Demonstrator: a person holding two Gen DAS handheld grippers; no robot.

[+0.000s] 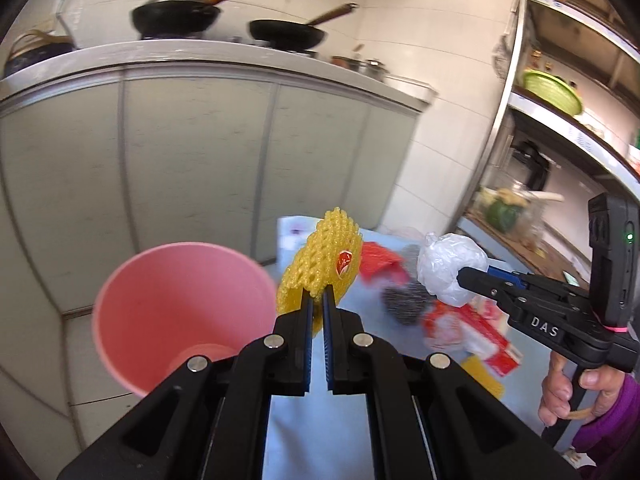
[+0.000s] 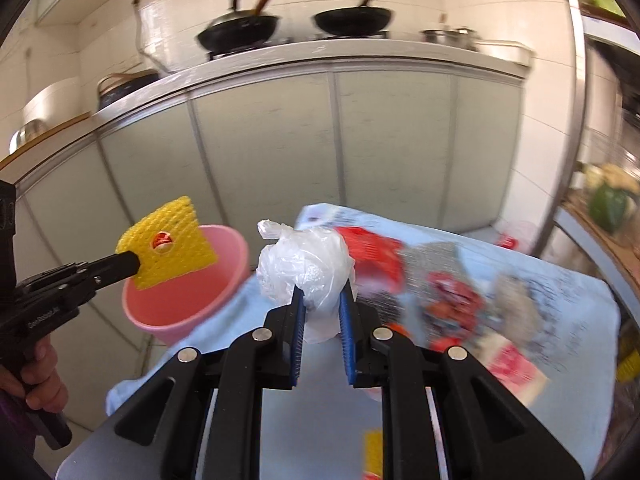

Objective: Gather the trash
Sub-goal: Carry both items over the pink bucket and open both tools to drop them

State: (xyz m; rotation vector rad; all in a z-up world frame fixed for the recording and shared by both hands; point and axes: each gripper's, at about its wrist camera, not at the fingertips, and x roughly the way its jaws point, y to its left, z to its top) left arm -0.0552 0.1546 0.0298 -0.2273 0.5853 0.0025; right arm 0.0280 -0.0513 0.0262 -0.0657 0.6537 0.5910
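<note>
My left gripper (image 1: 318, 294) is shut on a yellow foam fruit net (image 1: 320, 258) with a red sticker, held in the air just right of the pink bin (image 1: 176, 312). In the right wrist view the net (image 2: 168, 248) hangs over the bin's (image 2: 192, 300) rim. My right gripper (image 2: 323, 292) is shut on a crumpled white plastic bag (image 2: 306, 264), held above the table's left part; it also shows in the left wrist view (image 1: 450, 268). Red wrappers (image 2: 372, 252) and grey scourers (image 1: 404, 300) lie blurred on the light blue tablecloth (image 2: 560, 300).
Grey kitchen cabinets (image 1: 200, 168) with pans (image 1: 176, 16) on the counter stand behind. A metal shelf rack (image 1: 516, 80) with vegetables stands at the right. Another yellow net (image 2: 374, 456) lies on the table near me. The pink bin stands on the floor left of the table.
</note>
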